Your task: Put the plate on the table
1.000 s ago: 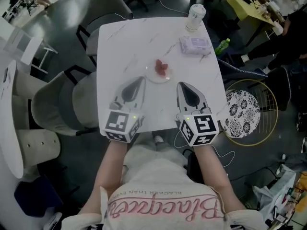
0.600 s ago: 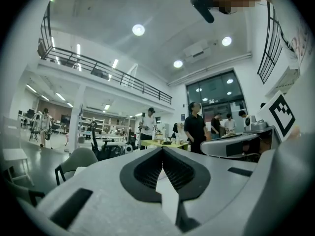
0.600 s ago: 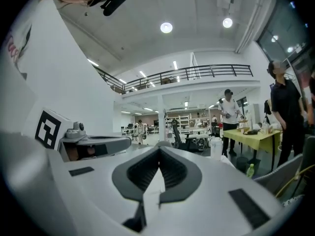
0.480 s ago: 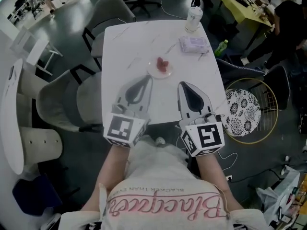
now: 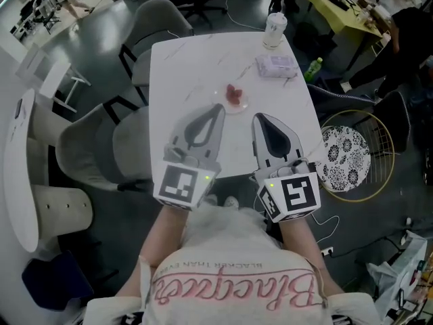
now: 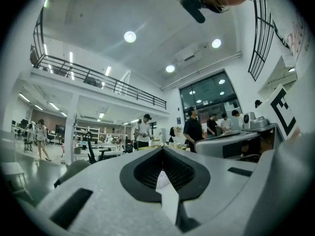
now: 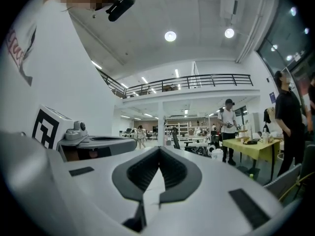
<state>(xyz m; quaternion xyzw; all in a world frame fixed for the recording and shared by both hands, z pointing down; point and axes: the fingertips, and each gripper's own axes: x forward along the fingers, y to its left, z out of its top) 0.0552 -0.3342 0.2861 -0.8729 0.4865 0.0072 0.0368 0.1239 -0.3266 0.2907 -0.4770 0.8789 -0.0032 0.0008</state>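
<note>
plate: small round plate (image 5: 235, 99) sits flat on the white worktop (image 5: 183, 66), mid-width, nearer the person's edge than the far edge. A few red pieces (image 5: 233, 93) are clustered on it.
left hand-held gripper: left hand-held gripper (image 5: 219, 107) is clenched, jaws pressed together with nothing between them. Its own view (image 6: 162, 148) shows only the room beyond the tips. From the head view, the tip comes just to the plate's near-left rim. Can't tell if it touches. No plate shows in its own view, so probably above it.
right hand-held gripper: right hand-held gripper (image 5: 258, 118) is also clenched and empty (image 7: 158, 149). Tip is near the plate's near-right side, apart from it.
task state: plate looks placed and neither gripper holds it. Reads as done, or hands parked after release.
step in hand, my call: clear the hands without nudging the plate. Lift the left tip first, then draw both back toward the body. Don't sweep sideways across the rim.
risk: plate is light-looking and the worktop smooth. A brush from the left tip would likely slide it or roll the red pieces off.
orientation: face up, level, no tilt visible.
long axis: none. It's round, so heading doesn't matter. Only the flat seat counts.
other items: cup (image 5: 274, 29) and a soft packet (image 5: 276, 64) at the far right corner, well apart from the plate. Chair (image 5: 88, 147) at the left of the worktop.
</note>
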